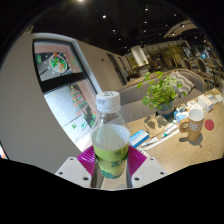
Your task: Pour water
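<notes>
My tongs (111, 165) are closed on a bottle (110, 140): the 2 fingers press its lower body from either side, and a pink pad (88, 156) shows at each flank of it. The bottle stands upright between the fingers, clear plastic with a white cap (108, 101) still on and a green label around its lower half. It looks filled with clear liquid up to the shoulder.

Beyond the bottle and to its right runs a light wooden counter (185, 150). On it, just past the bottle, lies a flat blue thing (138, 138) that I cannot identify. Farther along stands a paper cup (196, 122) with a brown band and a pale lid, well apart from the bottle. A round red object (209, 125) lies beside the cup. A leafy green plant (160, 93) rises behind the counter's middle.

To the left of the bottle, a wall carries big posters (60, 85), 1 with a bowl of green food. Sofas and seats (190, 82) fill the room beyond the plant, and small lights (103, 16) dot the dark ceiling.
</notes>
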Action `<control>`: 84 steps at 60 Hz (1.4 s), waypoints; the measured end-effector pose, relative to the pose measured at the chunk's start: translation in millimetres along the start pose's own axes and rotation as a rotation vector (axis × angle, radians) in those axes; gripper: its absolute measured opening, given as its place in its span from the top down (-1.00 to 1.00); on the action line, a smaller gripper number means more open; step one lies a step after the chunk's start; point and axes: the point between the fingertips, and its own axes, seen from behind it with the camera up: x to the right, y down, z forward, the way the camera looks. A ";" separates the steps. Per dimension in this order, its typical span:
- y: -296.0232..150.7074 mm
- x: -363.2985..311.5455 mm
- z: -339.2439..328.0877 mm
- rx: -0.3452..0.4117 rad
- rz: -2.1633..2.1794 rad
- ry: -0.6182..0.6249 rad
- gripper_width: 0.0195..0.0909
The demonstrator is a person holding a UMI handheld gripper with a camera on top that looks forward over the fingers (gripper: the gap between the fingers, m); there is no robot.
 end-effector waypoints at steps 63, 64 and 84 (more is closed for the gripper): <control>-149.5 187.7 54.2 -0.060 1.637 -0.370 0.45; -152.0 186.3 53.2 -0.061 1.624 -0.372 0.45; -232.1 202.2 12.5 0.023 0.859 -0.268 0.44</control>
